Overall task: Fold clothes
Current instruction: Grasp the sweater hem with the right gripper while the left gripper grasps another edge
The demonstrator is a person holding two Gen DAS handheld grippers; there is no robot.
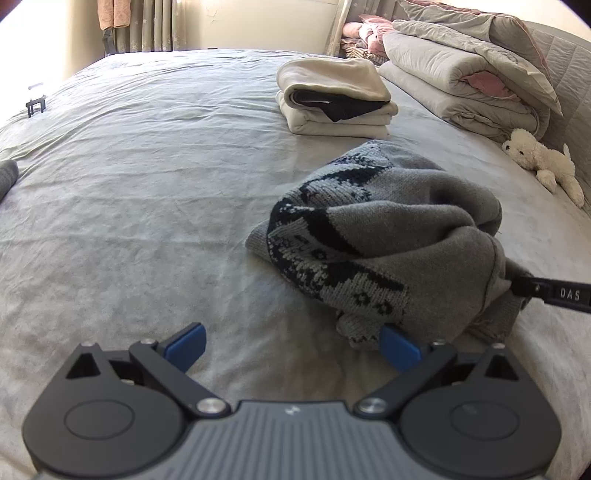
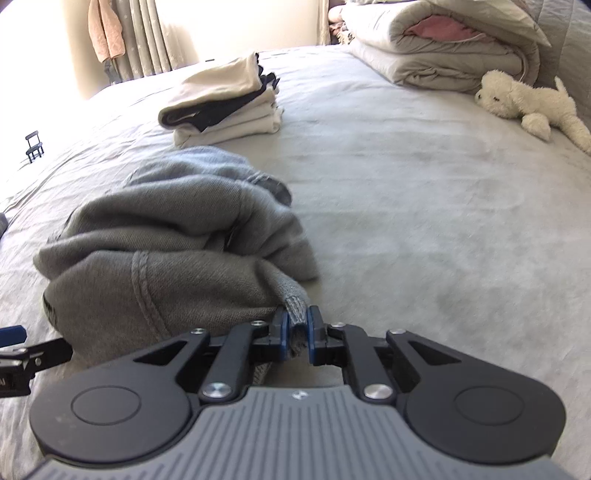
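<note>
A crumpled grey knit sweater with a dark blue pattern lies in a heap on the bed. In the right wrist view the sweater fills the left middle, and my right gripper is shut on a ribbed edge of it, which sticks up between the blue pads. My left gripper stands open just in front of the heap; its right blue fingertip touches the sweater's near hem, and nothing is between the pads. The right gripper's black finger reaches into the sweater from the right edge of the left wrist view.
A stack of folded cream and dark clothes sits farther back on the grey bedsheet. Folded quilts and a white plush toy lie at the back right. Curtains hang behind the bed.
</note>
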